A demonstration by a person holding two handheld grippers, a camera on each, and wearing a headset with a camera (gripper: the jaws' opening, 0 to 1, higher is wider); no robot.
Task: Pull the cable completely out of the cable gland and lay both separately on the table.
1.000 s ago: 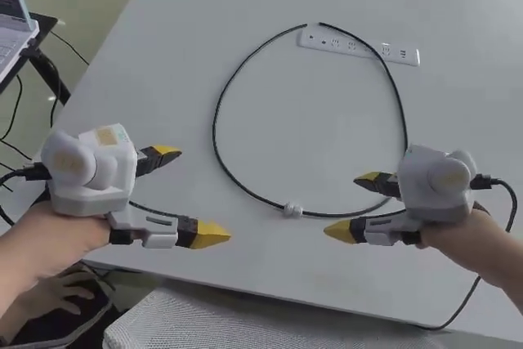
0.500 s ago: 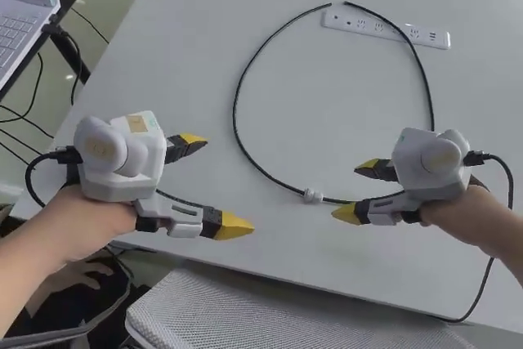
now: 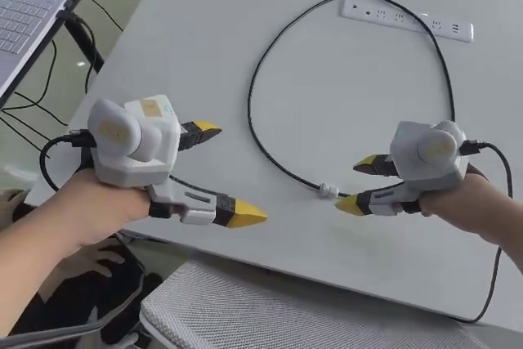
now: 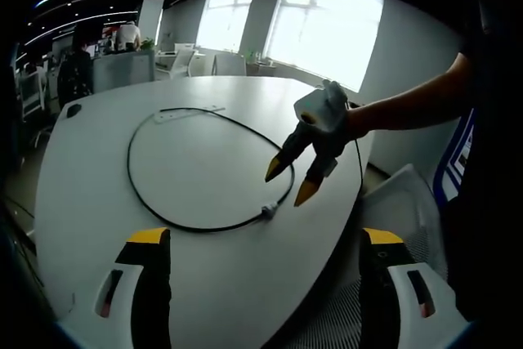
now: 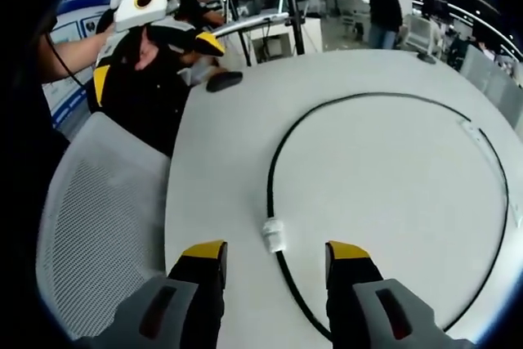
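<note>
Head view: we hold both tools open and empty over the white table (image 3: pixel 204 38). The right tool (image 3: pixel 348 186) hangs with its jaws moderately parted. The white cable gland (image 3: pixel 328 190) lies just ahead of their tips, untouched and threaded on the black cable (image 3: pixel 253 112), which loops across the table to a power strip (image 3: pixel 406 20). The left tool (image 3: pixel 239 172), jaws spread wide, hovers at the table's near edge, well apart from the gland. Compared with a second ago, the right tool has drawn closer to the gland.
</note>
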